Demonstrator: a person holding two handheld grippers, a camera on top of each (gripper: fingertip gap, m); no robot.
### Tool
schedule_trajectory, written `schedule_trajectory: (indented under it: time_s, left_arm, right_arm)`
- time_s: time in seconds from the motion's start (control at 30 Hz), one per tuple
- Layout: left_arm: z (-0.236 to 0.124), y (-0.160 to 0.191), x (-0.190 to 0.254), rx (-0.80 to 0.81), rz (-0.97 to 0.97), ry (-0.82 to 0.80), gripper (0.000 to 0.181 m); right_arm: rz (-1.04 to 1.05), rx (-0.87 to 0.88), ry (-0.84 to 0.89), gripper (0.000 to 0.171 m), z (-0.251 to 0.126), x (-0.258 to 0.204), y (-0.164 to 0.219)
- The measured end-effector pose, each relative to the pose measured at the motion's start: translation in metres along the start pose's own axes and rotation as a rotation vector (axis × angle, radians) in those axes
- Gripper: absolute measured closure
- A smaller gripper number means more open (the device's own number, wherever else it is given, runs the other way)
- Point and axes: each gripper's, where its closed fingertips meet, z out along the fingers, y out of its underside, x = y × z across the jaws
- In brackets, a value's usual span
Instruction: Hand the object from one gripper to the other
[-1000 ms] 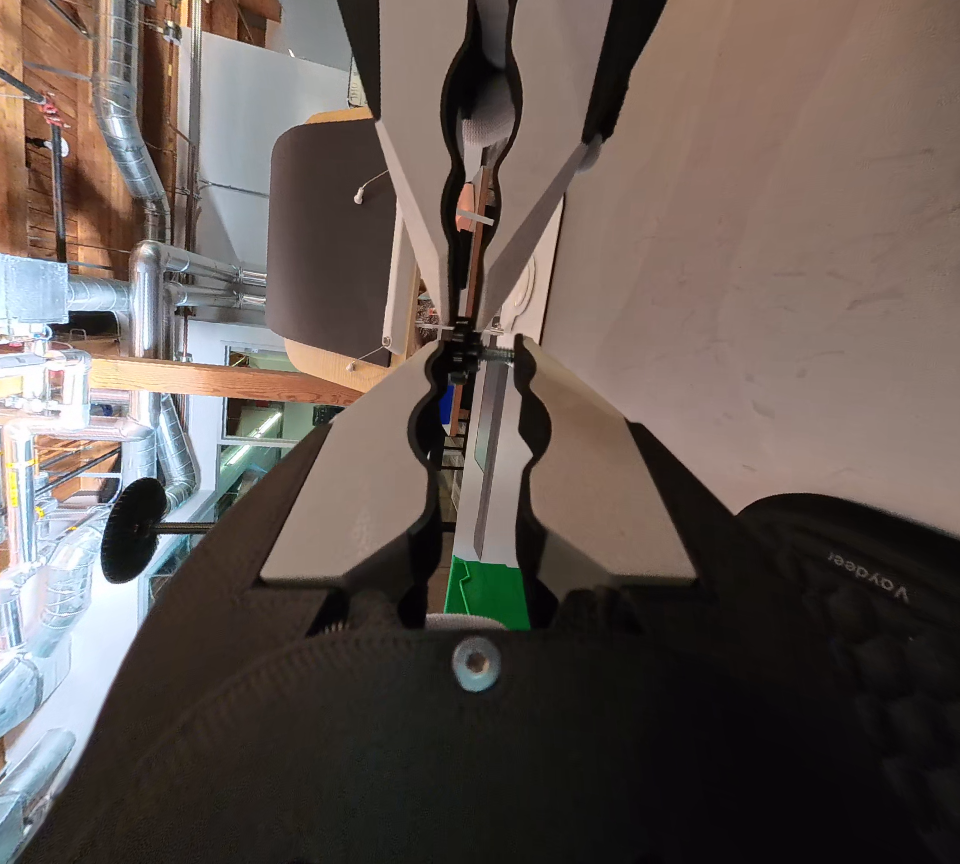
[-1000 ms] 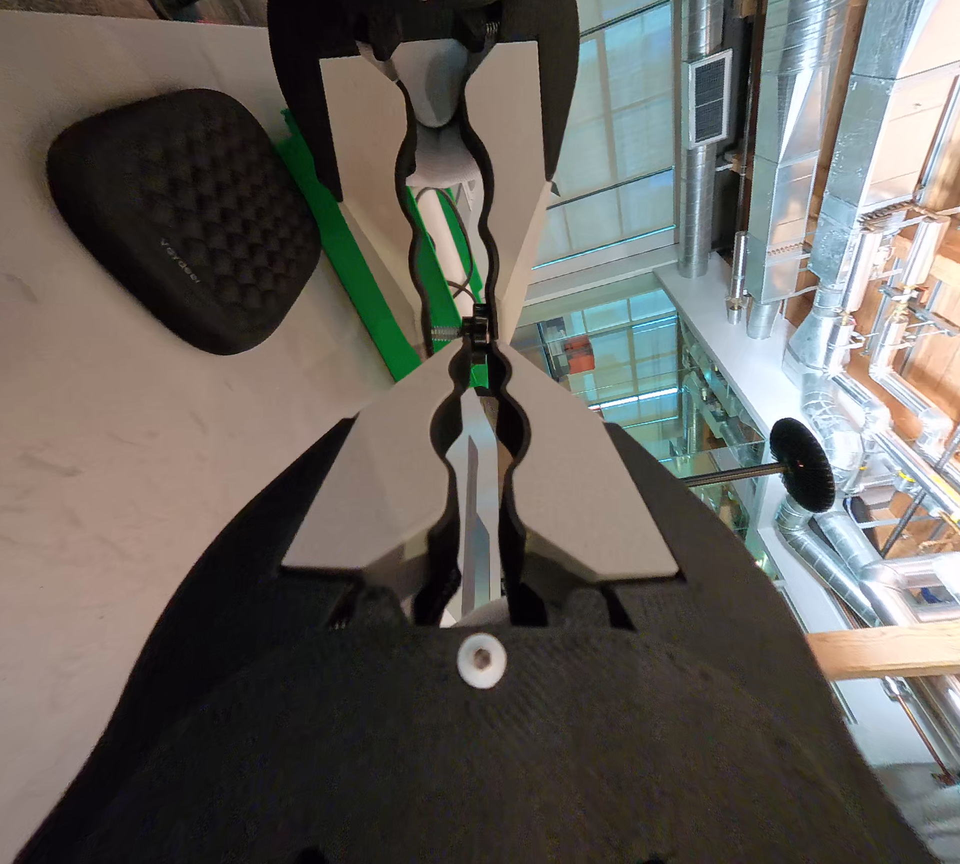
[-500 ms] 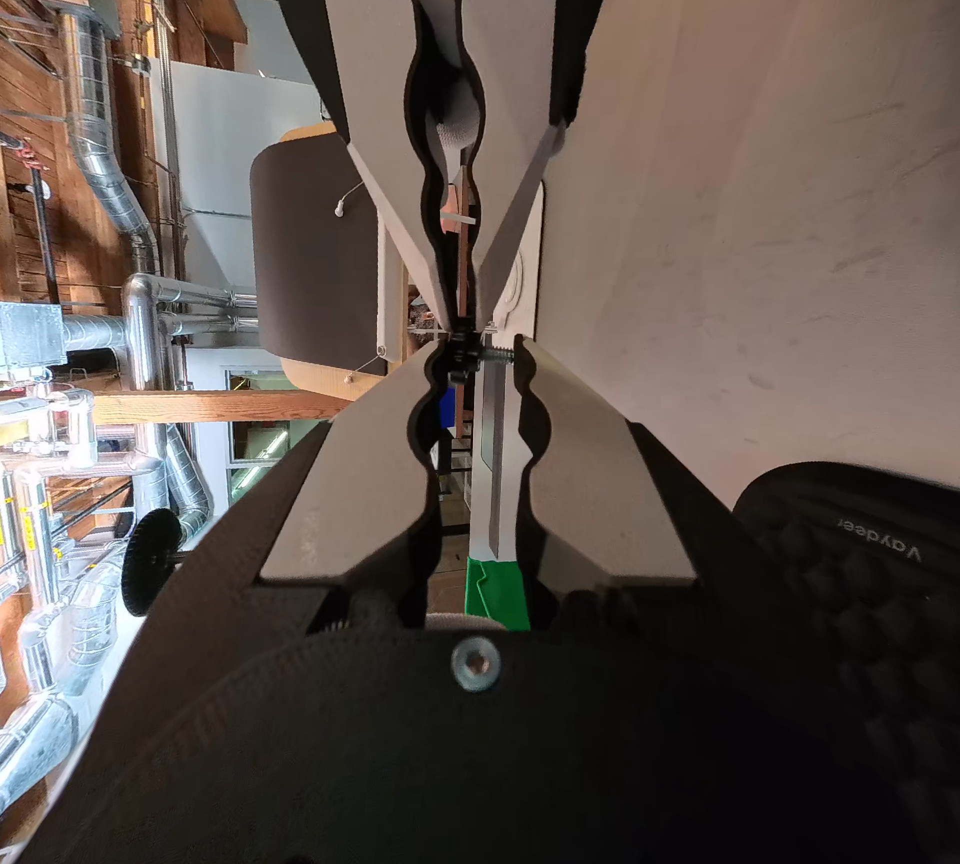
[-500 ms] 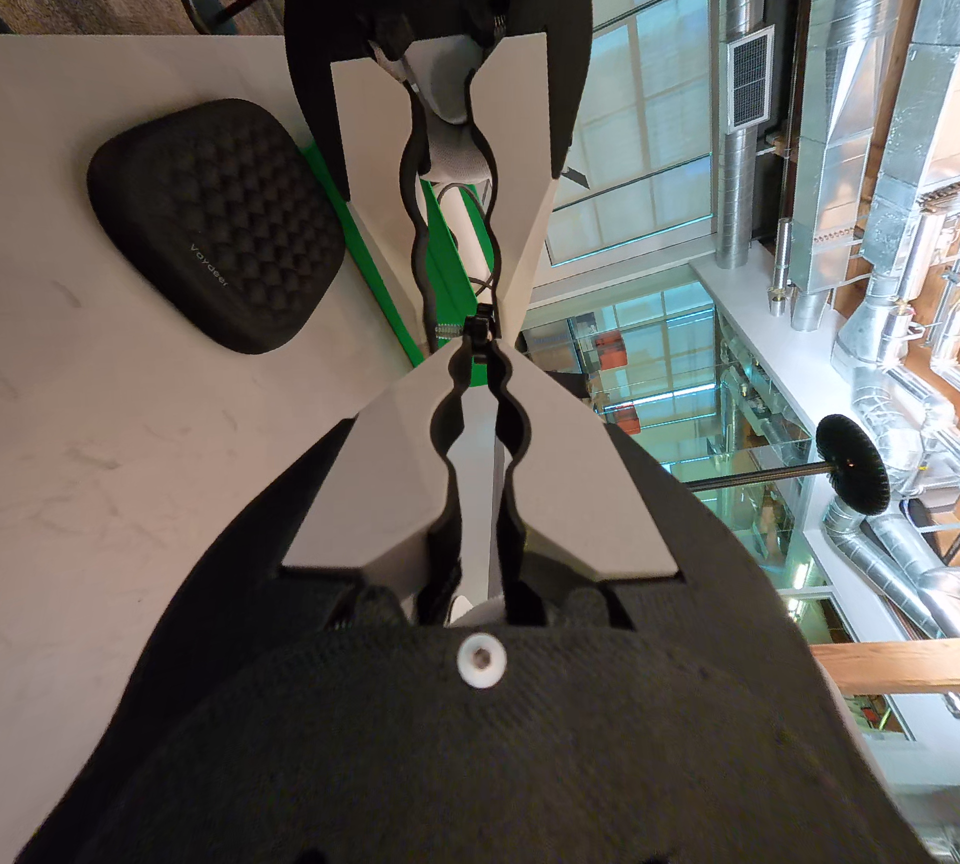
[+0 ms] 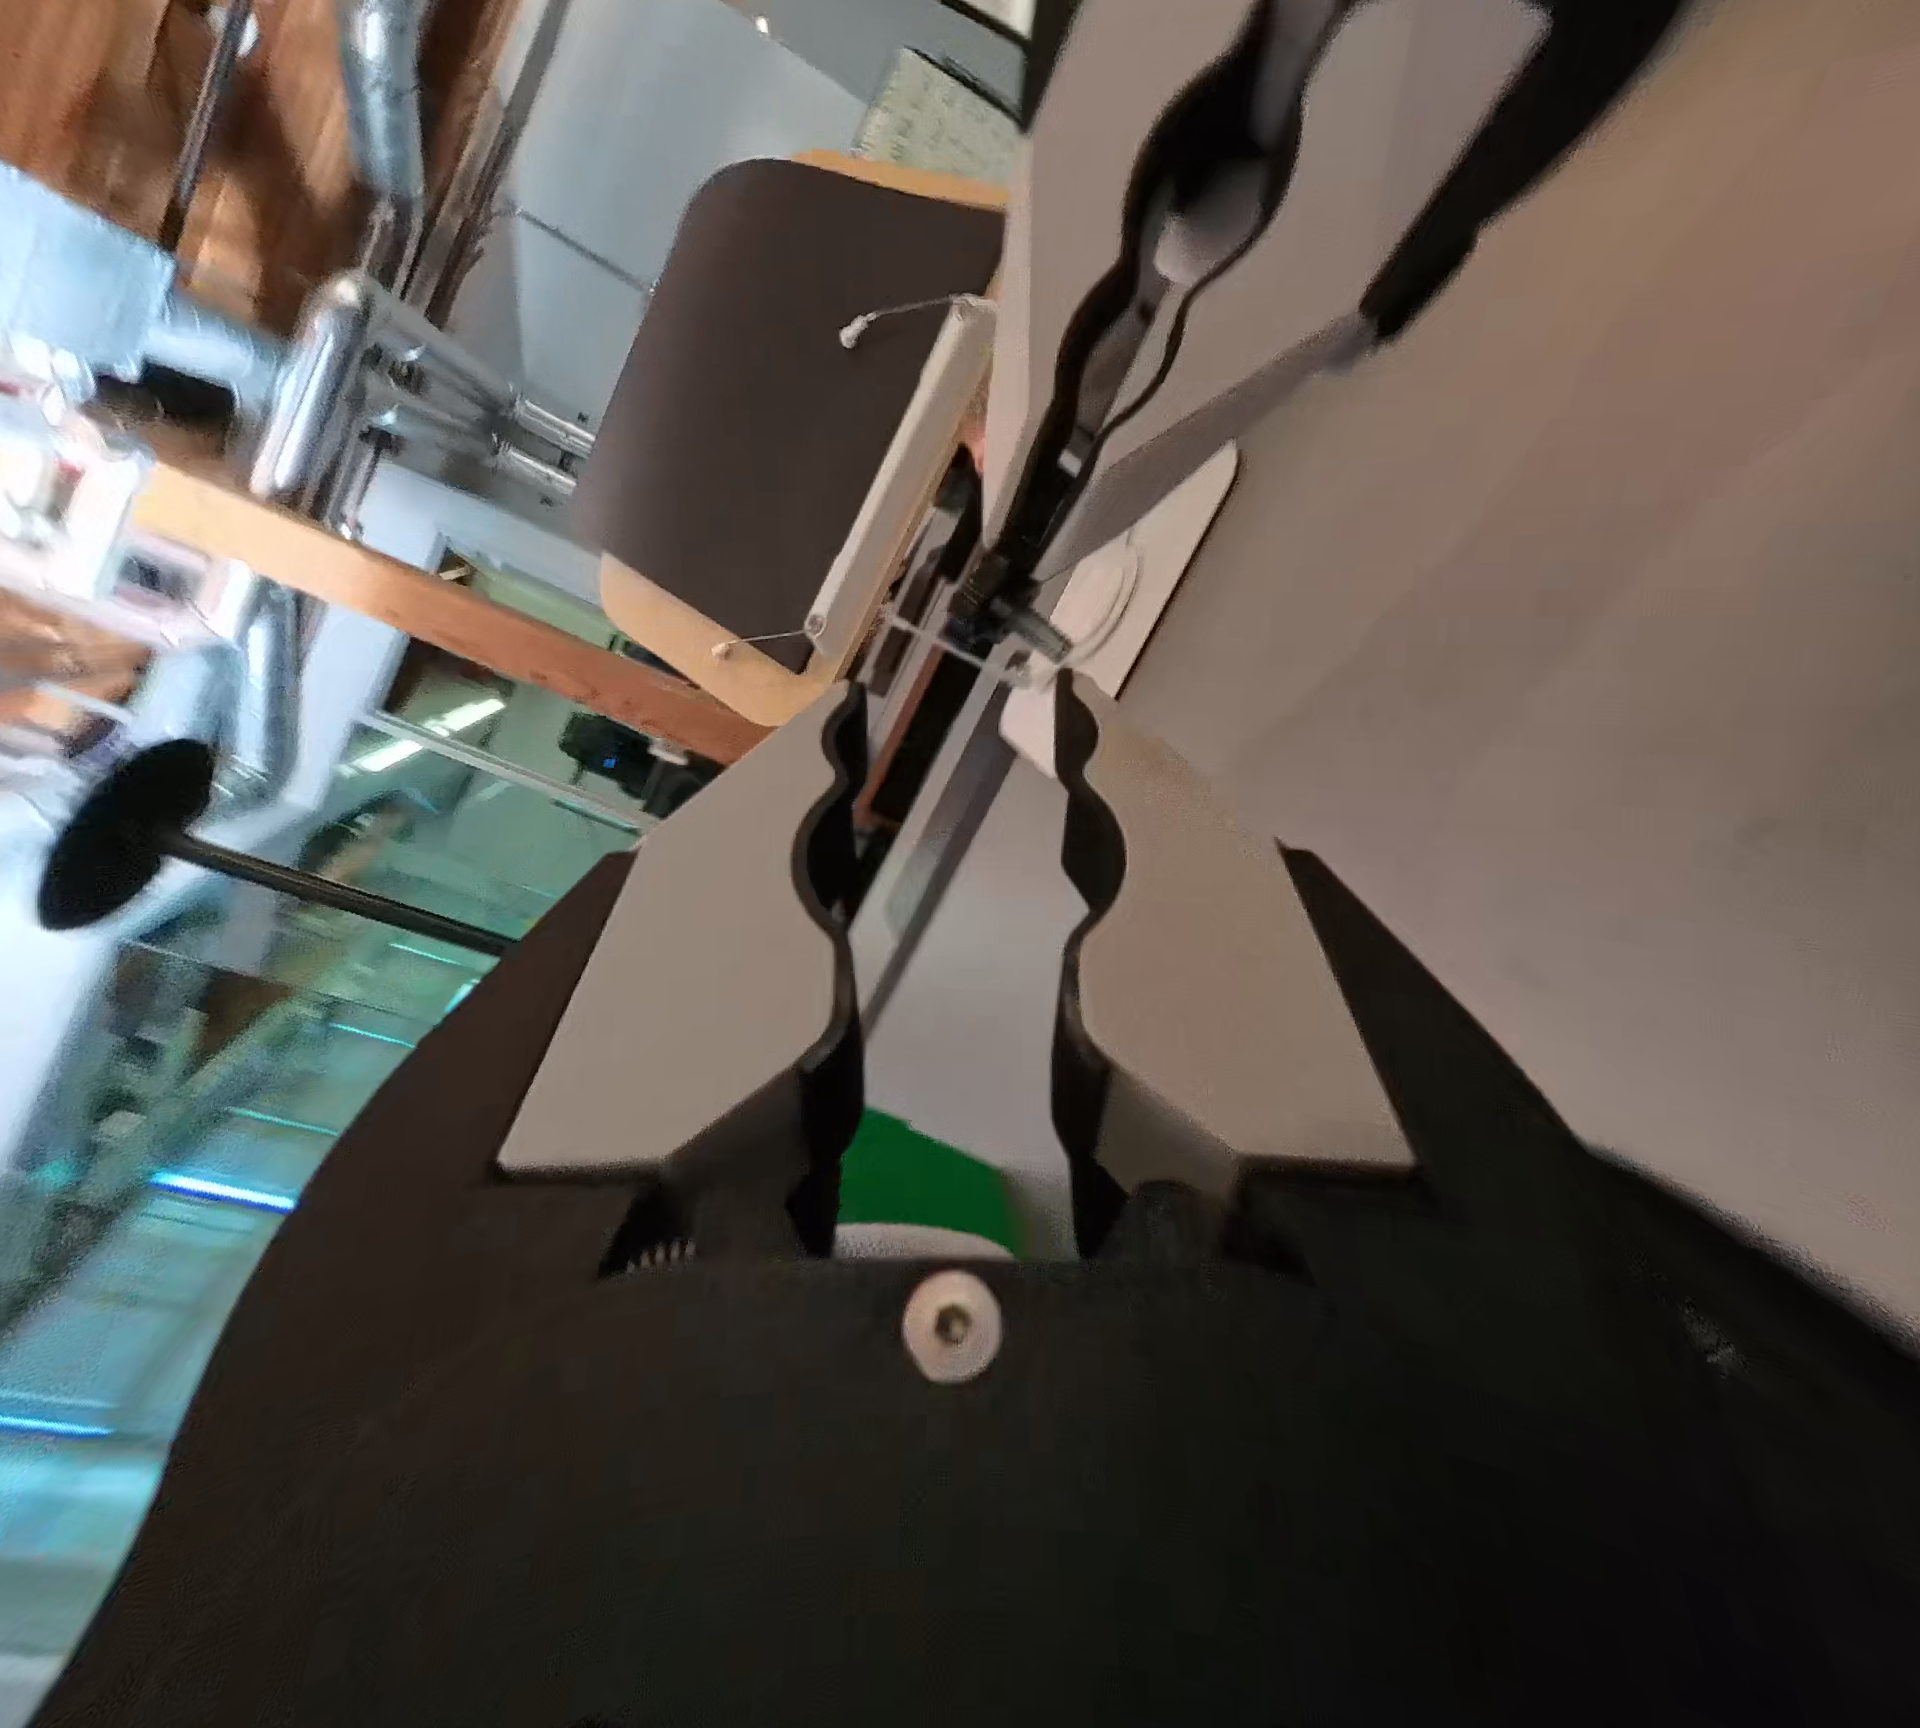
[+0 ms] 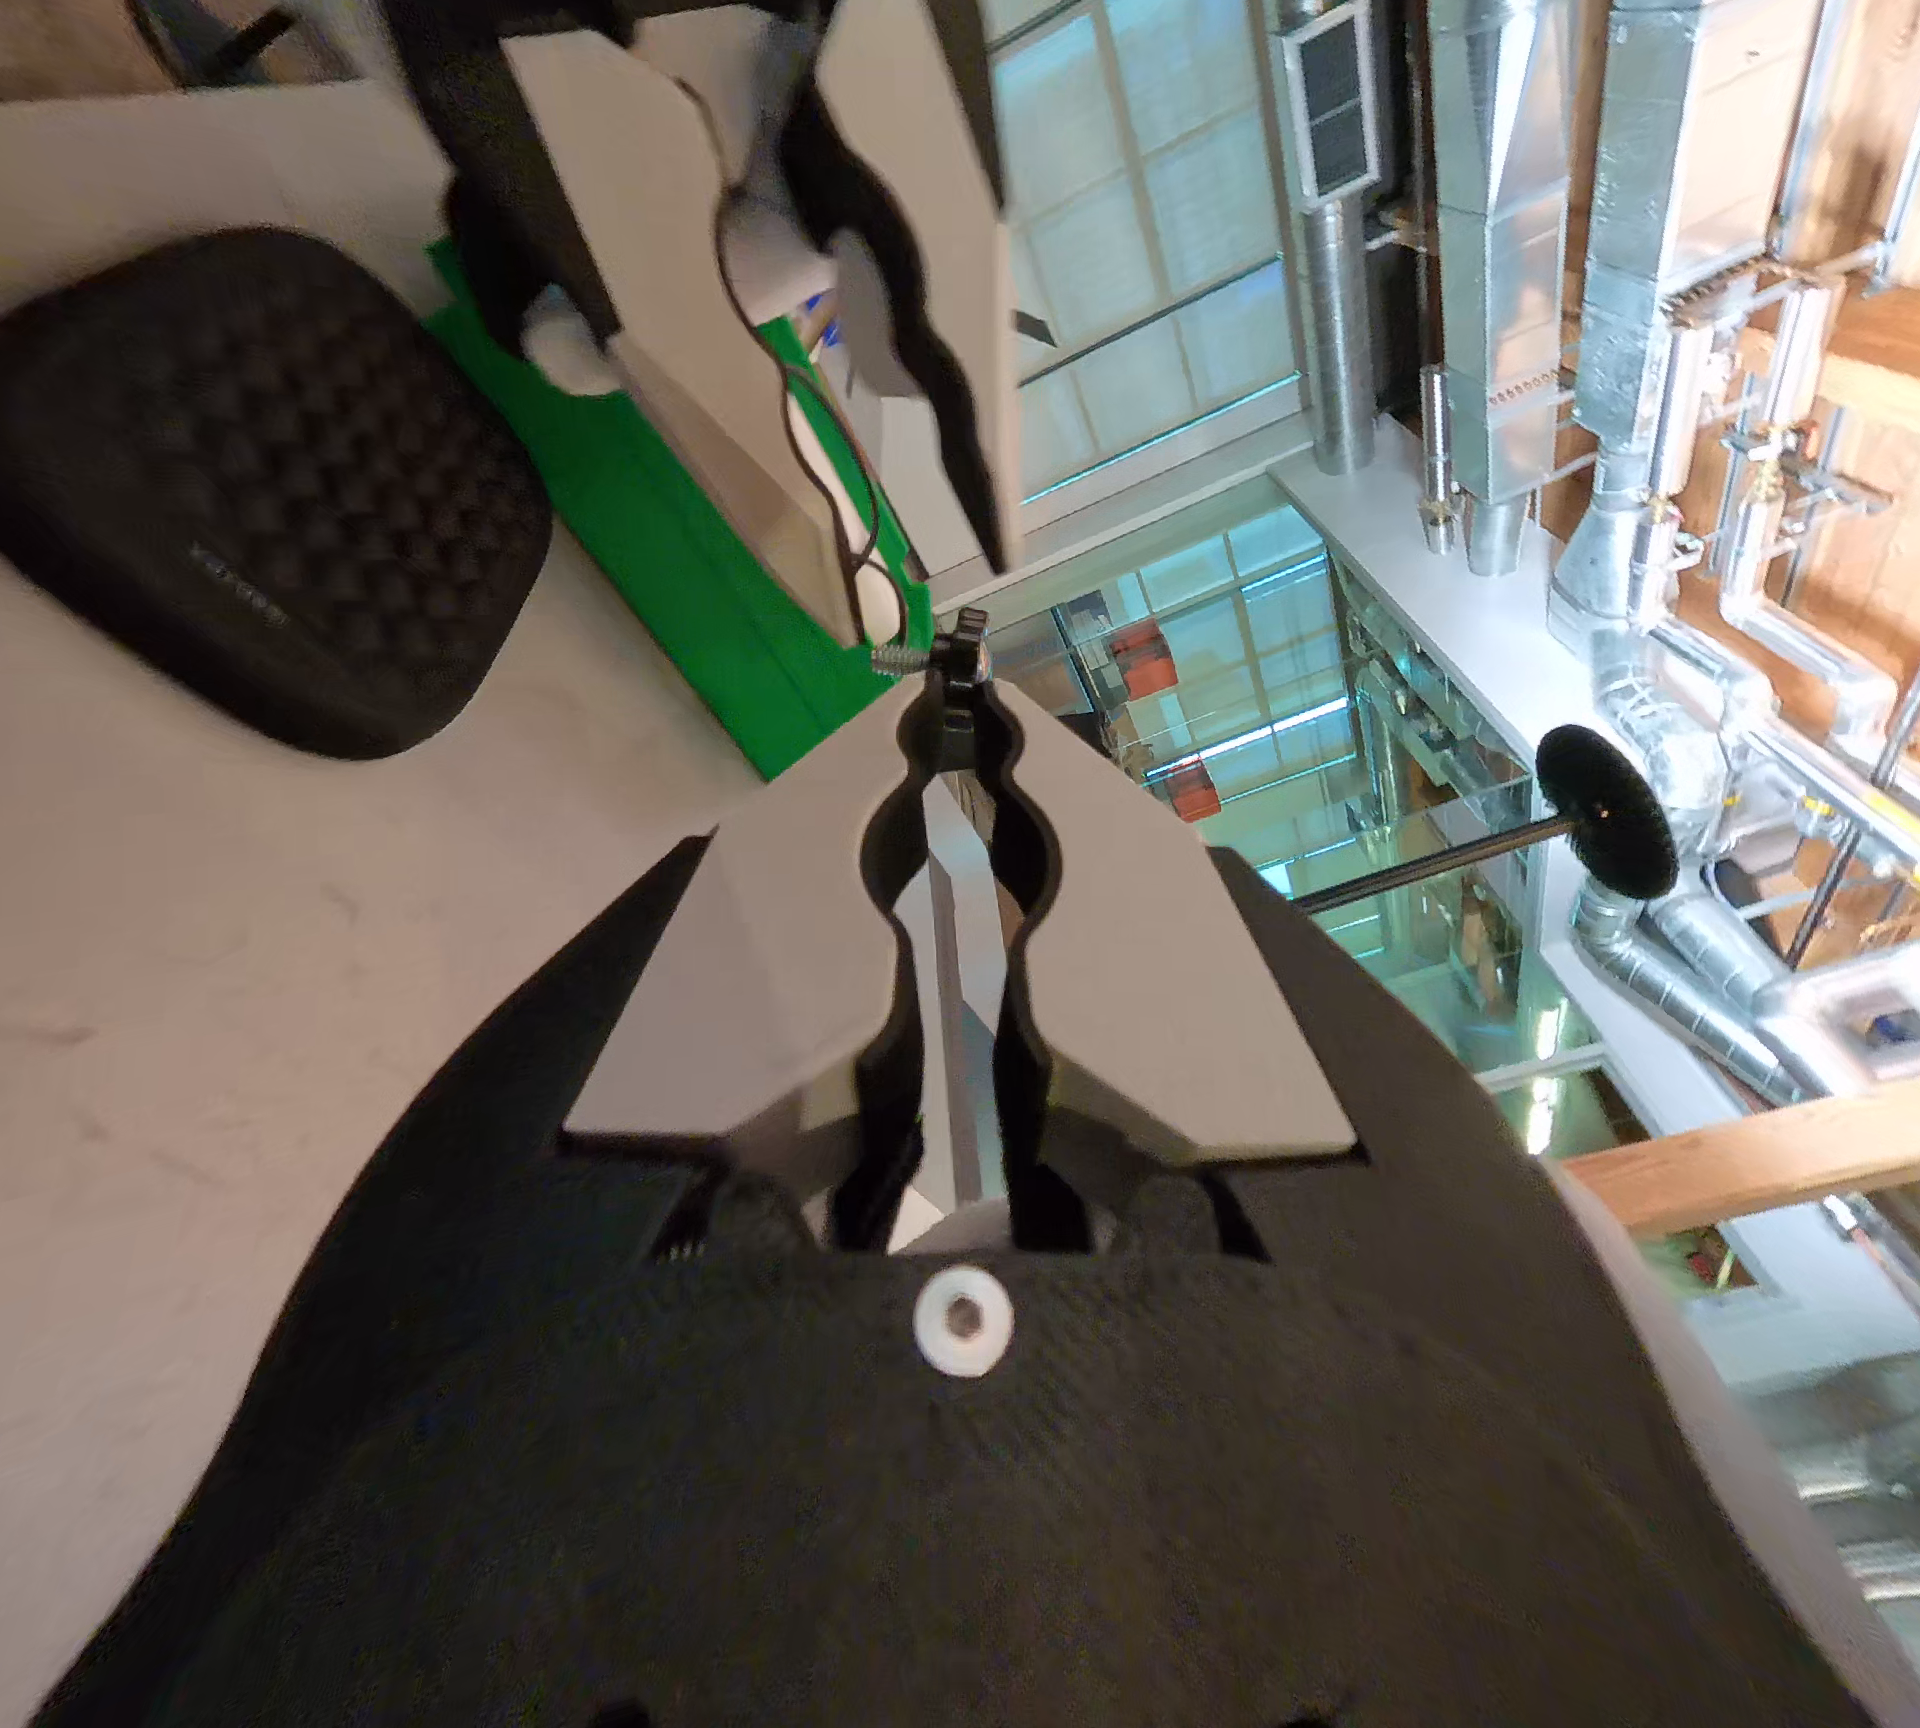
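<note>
Above the white table [image 6: 208, 951], beside the black textured pad [image 6: 239, 483]: the thumb screw [image 6: 951, 660] is pinched at the right gripper [image 6: 954, 712] tips, jaws closed on its knob. The left gripper [image 5: 956, 702], clamped on the screw half a second ago, is now spread wide, empty, and drawn just clear. The transfer is judged complete; only separation remains.

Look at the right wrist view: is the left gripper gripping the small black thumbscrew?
No. The left gripper is open and apart from the thumbscrew, which the right gripper pinches at its tips.
</note>
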Motion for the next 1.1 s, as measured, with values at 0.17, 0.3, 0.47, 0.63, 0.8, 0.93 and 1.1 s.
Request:
schedule_trajectory:
  time_s: [0.17, 0.3, 0.47, 0.63, 0.8, 0.93, 1.1]
  left_arm:
    - [0.0, -0.009, -0.007, 0.08, -0.272, -0.111, 0.154]
    - [0.007, -0.018, -0.006, 0.135, -0.461, -0.118, 0.163]
    - [0.012, -0.021, -0.008, 0.148, -0.515, -0.117, 0.168]
    - [0.014, -0.023, -0.004, 0.138, -0.518, -0.097, 0.176]
    - [0.015, -0.022, -0.004, 0.141, -0.534, -0.091, 0.176]
    - [0.014, -0.021, -0.008, 0.135, -0.474, -0.104, 0.177]
    - [0.011, -0.011, -0.011, 0.011, -0.046, -0.057, 0.178]
  right_arm:
    - [0.147, 0.016, 0.058, 0.168, -0.002, 0.016, 0.001]
    - [0.151, 0.012, 0.078, 0.168, -0.002, 0.018, 0.0]
    - [0.147, 0.014, 0.09, 0.169, -0.004, 0.021, -0.001]
    - [0.141, 0.01, 0.093, 0.17, -0.004, 0.021, -0.002]
    - [0.135, 0.012, 0.101, 0.168, -0.004, 0.021, -0.002]
    - [0.124, 0.021, 0.118, 0.164, -0.003, 0.022, -0.005]
    - [0.234, 0.078, 0.063, 0.139, -0.007, 0.03, -0.005]
